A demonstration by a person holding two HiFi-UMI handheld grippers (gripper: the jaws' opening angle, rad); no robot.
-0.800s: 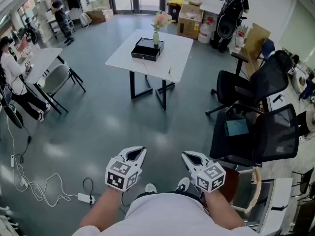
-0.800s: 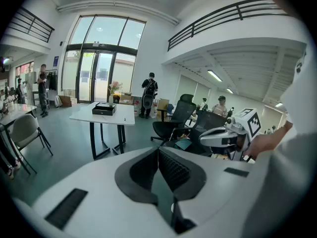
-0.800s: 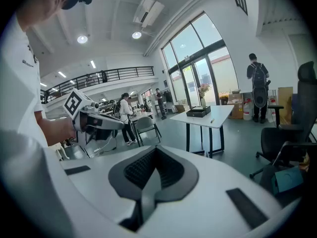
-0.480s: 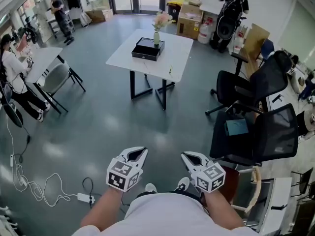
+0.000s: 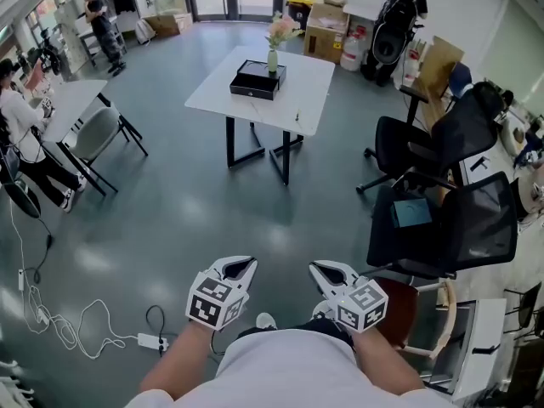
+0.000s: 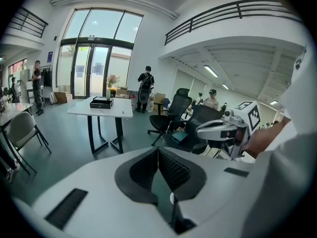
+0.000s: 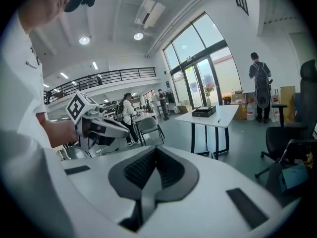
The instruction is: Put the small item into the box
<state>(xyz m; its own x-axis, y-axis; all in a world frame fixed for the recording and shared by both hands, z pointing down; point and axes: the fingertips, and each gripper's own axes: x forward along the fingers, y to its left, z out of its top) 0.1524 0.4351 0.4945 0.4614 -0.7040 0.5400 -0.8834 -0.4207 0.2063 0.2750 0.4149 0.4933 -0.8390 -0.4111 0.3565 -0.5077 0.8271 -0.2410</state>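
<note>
A black box (image 5: 257,79) lies on a white table (image 5: 310,83) far across the room, beside a vase of flowers (image 5: 273,56). A small dark item (image 5: 297,116) rests near the table's front edge. My left gripper (image 5: 240,267) and right gripper (image 5: 322,269) are held low in front of the person's body, far from the table. Both are shut and hold nothing. The left gripper view shows the table (image 6: 79,113), the box (image 6: 101,102) and the right gripper (image 6: 218,130). The right gripper view shows the box (image 7: 204,111) and the left gripper (image 7: 101,129).
Black office chairs (image 5: 446,228) and a red stool (image 5: 398,310) stand at the right. A cable with a power strip (image 5: 151,341) lies on the floor at the left. Another table with a chair (image 5: 93,134) and people stand further left. Cardboard boxes (image 5: 327,32) sit behind the table.
The view has shifted slightly toward the table. Both grippers stay shut and keep the same pose in front of the body.
</note>
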